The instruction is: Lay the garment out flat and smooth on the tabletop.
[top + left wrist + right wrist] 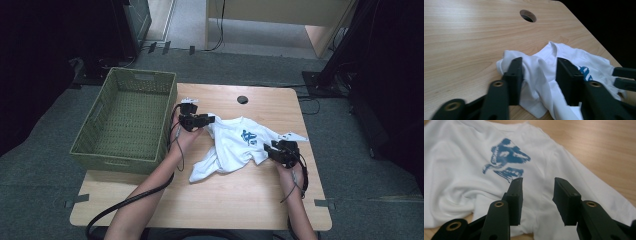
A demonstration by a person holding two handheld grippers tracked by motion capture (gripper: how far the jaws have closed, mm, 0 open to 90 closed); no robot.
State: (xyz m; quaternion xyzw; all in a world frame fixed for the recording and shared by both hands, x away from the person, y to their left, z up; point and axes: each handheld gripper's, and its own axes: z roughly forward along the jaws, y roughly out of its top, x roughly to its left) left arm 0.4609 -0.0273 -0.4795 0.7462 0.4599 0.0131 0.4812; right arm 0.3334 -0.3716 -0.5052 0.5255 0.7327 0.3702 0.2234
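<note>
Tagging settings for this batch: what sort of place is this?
Probably a lab or office recording corner, not a home: a wooden desk with a cable hole, grey carpet, and dark stands with cables around it.

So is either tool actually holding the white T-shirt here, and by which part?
Neither grips it. The left tool stands open around bunched cloth of the T-shirt near its collar; the right tool hangs open over the other side.
</note>
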